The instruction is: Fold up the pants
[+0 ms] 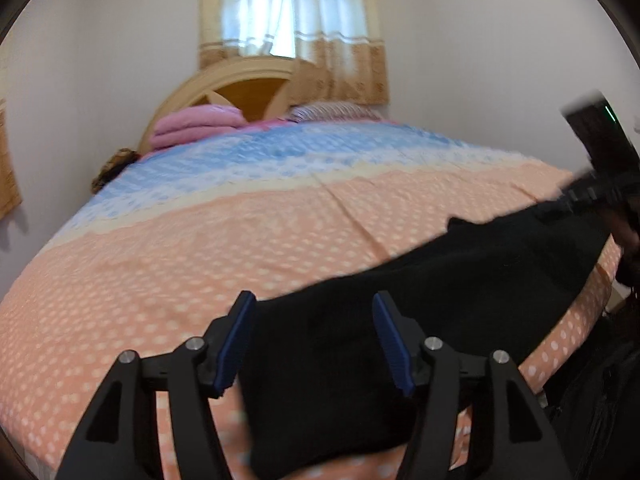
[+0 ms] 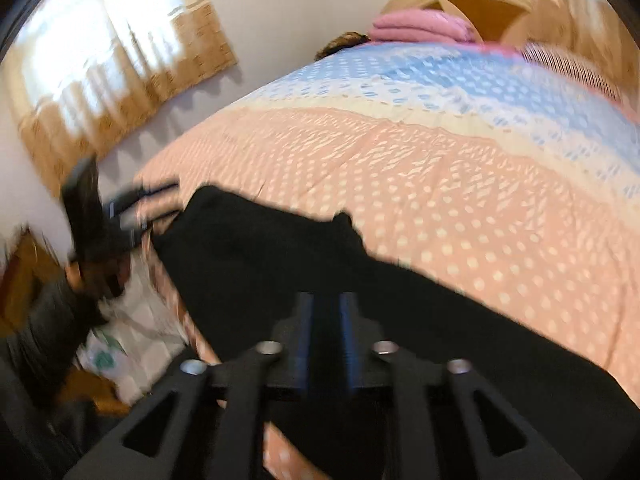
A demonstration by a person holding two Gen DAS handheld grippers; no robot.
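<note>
Black pants [image 1: 420, 300] lie along the near edge of a bed with a peach dotted cover [image 1: 180, 260]. My left gripper [image 1: 314, 300] is open, its blue pads on either side of one end of the pants, just above the cloth. In the right wrist view the pants [image 2: 260, 248] stretch from my right gripper [image 2: 326, 300] away to the left. The right jaws stand nearly together with black cloth between them. The left gripper [image 2: 160, 204] shows blurred at the far end of the pants. The right gripper [image 1: 568, 200] shows blurred at the right of the left wrist view.
Folded pink blankets [image 1: 196, 124] and a striped pillow [image 1: 336, 111] lie by the wooden headboard [image 1: 244, 88]. A curtained window [image 1: 292, 20] is behind it. White bags [image 2: 132, 336] sit on the floor beside the bed edge.
</note>
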